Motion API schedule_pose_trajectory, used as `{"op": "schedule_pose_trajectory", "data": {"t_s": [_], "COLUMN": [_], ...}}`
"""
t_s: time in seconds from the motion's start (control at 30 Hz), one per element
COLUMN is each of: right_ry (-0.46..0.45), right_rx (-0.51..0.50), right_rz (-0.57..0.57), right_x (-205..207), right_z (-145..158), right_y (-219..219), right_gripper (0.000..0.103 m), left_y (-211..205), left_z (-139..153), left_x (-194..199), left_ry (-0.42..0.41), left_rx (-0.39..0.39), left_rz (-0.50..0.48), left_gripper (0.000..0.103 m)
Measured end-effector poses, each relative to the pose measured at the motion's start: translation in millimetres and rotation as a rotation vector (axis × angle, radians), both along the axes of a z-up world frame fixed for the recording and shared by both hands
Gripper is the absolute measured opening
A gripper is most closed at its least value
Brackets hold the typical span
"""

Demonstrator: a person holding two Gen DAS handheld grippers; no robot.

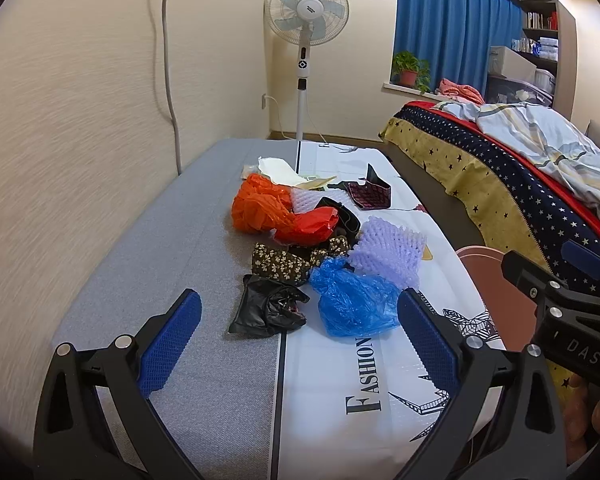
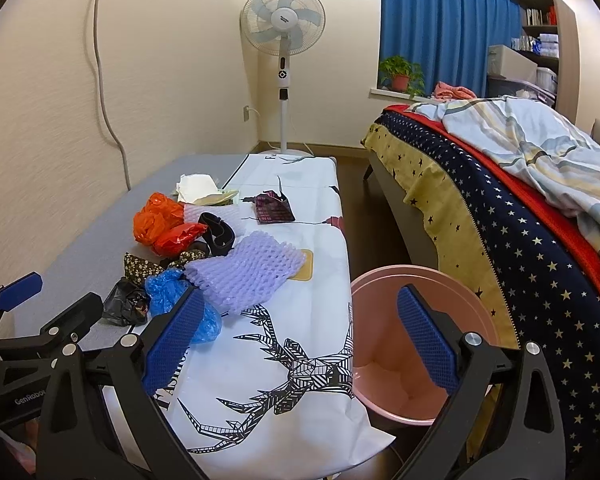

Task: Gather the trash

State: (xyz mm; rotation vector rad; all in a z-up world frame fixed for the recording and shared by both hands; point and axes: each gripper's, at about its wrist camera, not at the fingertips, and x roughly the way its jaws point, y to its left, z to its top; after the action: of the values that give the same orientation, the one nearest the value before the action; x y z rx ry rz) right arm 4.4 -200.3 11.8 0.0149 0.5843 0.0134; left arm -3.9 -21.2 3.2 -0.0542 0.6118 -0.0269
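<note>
A heap of trash lies on the low table (image 1: 204, 240): an orange bag (image 1: 258, 208), a red bag (image 1: 312, 226), a blue bag (image 1: 354, 300), a black bag (image 1: 270, 306), purple foam netting (image 1: 386, 252) and flowered cloth (image 1: 280, 262). My left gripper (image 1: 300, 340) is open, held short of the black and blue bags, nothing between its fingers. My right gripper (image 2: 300, 336) is open too, over the table's right edge and the pink bin (image 2: 416, 344), which stands on the floor. The blue bag (image 2: 168, 292) and purple netting (image 2: 246, 272) lie just beyond its left finger.
A white sheet printed with a deer (image 2: 300, 364) covers the table's right half. A bed with a starred cover (image 2: 512, 216) runs along the right, with a narrow floor gap. A standing fan (image 2: 283, 24) is at the far wall. White paper (image 1: 276, 170) and a dark patterned wrapper (image 1: 370, 194) lie farther back.
</note>
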Motion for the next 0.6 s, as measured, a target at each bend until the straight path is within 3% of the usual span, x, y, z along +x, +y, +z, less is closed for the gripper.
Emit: {"op": "schedule_pose_trajectory", "data": {"t_s": [0.43, 0.6], "right_ry": [0.010, 0.027], "right_rx": [0.014, 0.054], "right_rz": [0.009, 0.039], "right_x": [0.8, 3.8], "right_z": [-1.6, -2.4], "right_y": [-0.7, -2.3], "right_gripper": [0.084, 0.064], "left_y": [6.2, 9.3], "left_z": [1.4, 0.3], "left_x": [2.5, 3.0], "left_ry": [0.000, 0.000], "left_rx": [-0.013, -0.010], "left_rz": [0.012, 0.031], "left_gripper": [0.095, 0.089]}}
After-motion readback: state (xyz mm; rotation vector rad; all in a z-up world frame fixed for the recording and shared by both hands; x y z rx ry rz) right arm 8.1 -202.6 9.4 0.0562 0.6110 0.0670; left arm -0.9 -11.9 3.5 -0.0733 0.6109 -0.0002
